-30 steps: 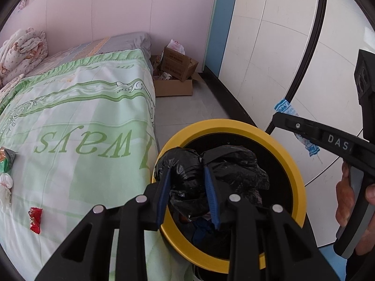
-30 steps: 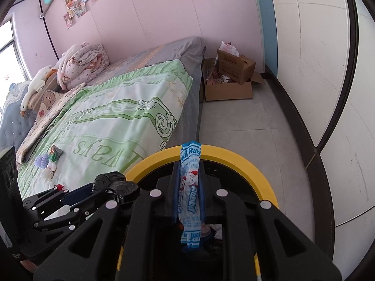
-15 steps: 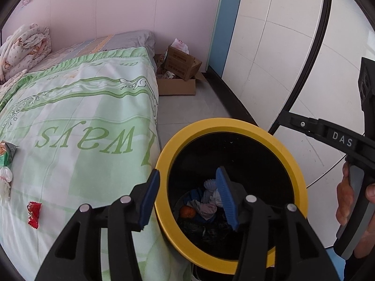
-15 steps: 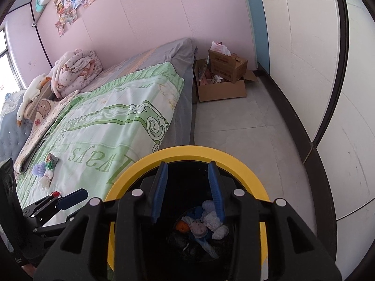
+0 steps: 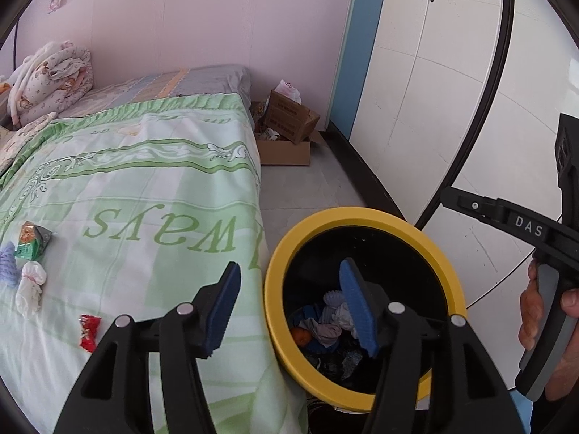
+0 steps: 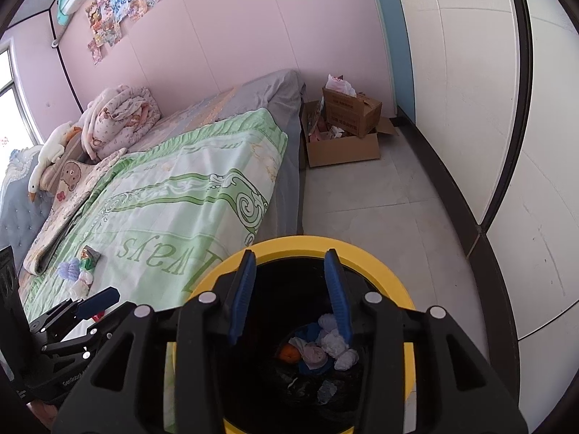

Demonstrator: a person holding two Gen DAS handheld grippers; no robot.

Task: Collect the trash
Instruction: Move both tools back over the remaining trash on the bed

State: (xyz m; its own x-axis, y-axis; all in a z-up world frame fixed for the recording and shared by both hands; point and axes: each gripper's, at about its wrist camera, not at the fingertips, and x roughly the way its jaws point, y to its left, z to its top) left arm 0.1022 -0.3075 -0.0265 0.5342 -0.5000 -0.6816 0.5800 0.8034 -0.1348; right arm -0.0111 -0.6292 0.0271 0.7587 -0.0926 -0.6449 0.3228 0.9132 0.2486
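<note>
A black bin with a yellow rim (image 5: 365,217) (image 6: 300,244) stands on the floor beside the bed and holds crumpled trash (image 5: 329,322) (image 6: 318,347). My left gripper (image 5: 289,285) is open and empty, over the bin's left rim and the bed edge. My right gripper (image 6: 289,278) is open and empty above the bin mouth. On the green bedspread lie a red candy wrapper (image 5: 88,332), a white crumpled tissue (image 5: 30,287), a green snack packet (image 5: 32,240) (image 6: 90,255) and a pale blue lump (image 5: 8,262) (image 6: 68,269).
The bed (image 5: 144,188) fills the left. Open cardboard boxes (image 5: 289,133) (image 6: 347,126) stand on the floor by the far wall. A white wardrobe wall (image 5: 434,90) runs along the right. Folded bedding (image 6: 115,115) lies at the bed's head.
Both grippers opened: the left let go of a black bag and the right let go of a blue wrapper, both now in the bin. The left gripper swung left toward the bed.
</note>
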